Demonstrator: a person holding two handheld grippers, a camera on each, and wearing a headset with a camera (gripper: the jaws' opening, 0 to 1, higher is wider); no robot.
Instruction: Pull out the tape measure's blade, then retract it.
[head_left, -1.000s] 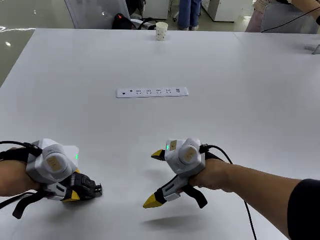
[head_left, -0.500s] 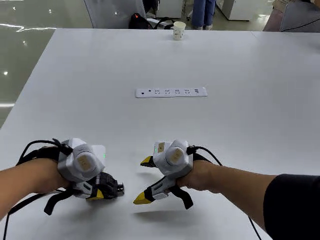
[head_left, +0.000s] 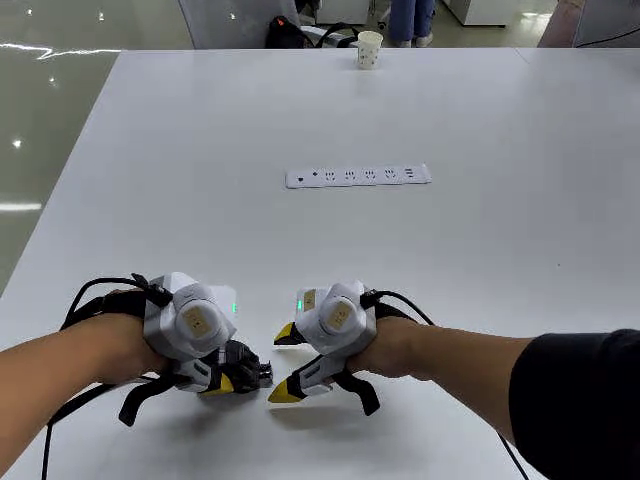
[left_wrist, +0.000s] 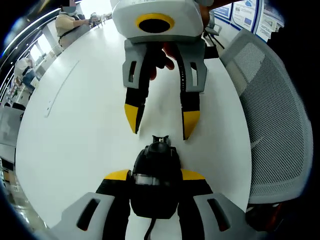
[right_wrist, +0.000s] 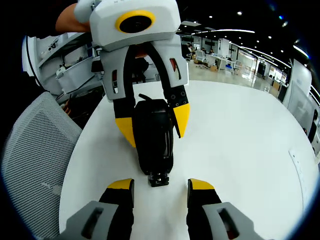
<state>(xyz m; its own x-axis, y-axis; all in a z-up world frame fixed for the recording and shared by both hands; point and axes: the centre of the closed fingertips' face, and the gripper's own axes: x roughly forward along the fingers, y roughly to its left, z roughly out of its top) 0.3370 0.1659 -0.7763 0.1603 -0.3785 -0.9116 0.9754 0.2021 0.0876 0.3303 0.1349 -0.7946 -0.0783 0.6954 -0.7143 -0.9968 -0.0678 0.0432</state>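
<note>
Head view: wide-open right hand-held gripper (head_left: 283, 362) has closed in.
Left hand-held gripper (head_left: 235, 376): clamps black plastic tape measure (left_wrist: 155, 175).
Blade tip (right_wrist: 159, 179): not yet gripped.

1. A white worktop (head_left: 200, 140) stretches away to a far edge.
2. A white power strip (head_left: 358, 177) lies flat near its middle.
3. A paper cup (head_left: 369, 49) stands upright by the far edge, well apart from the strip.
4. A grey mesh chair (left_wrist: 270, 100) stands just beside the near edge.
5. A dark bag (head_left: 285, 33) shows beyond the far edge.
</note>
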